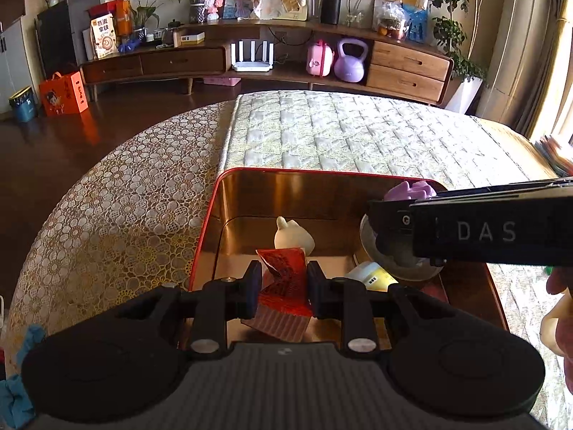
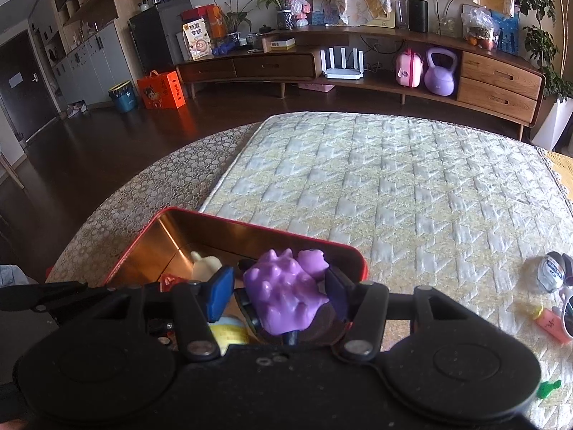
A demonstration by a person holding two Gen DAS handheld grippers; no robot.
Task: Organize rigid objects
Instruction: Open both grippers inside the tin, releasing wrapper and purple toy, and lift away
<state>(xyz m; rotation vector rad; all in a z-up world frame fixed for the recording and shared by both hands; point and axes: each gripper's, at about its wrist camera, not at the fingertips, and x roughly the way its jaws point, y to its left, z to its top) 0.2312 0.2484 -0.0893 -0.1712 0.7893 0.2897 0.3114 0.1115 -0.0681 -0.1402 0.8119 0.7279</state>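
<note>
A red tin box (image 1: 215,197) with a gold inside stands on the quilted mat; it also shows in the right wrist view (image 2: 172,215). My left gripper (image 1: 283,286) is shut on a red foil packet (image 1: 283,268) just above the box's near side. A cream rabbit figure (image 1: 292,238) and a yellow-labelled bottle (image 1: 372,276) lie in the box. My right gripper (image 2: 277,288) is shut on a purple spiky toy (image 2: 283,290) over the box's right part; it enters the left wrist view (image 1: 465,229) from the right.
On the mat to the right lie a small clear bottle (image 2: 551,272), a pink bottle (image 2: 551,324), white sunglasses (image 2: 567,313) and a green piece (image 2: 548,388). A lace cloth (image 1: 107,215) covers the round table. A wooden cabinet (image 1: 286,57) stands across the floor.
</note>
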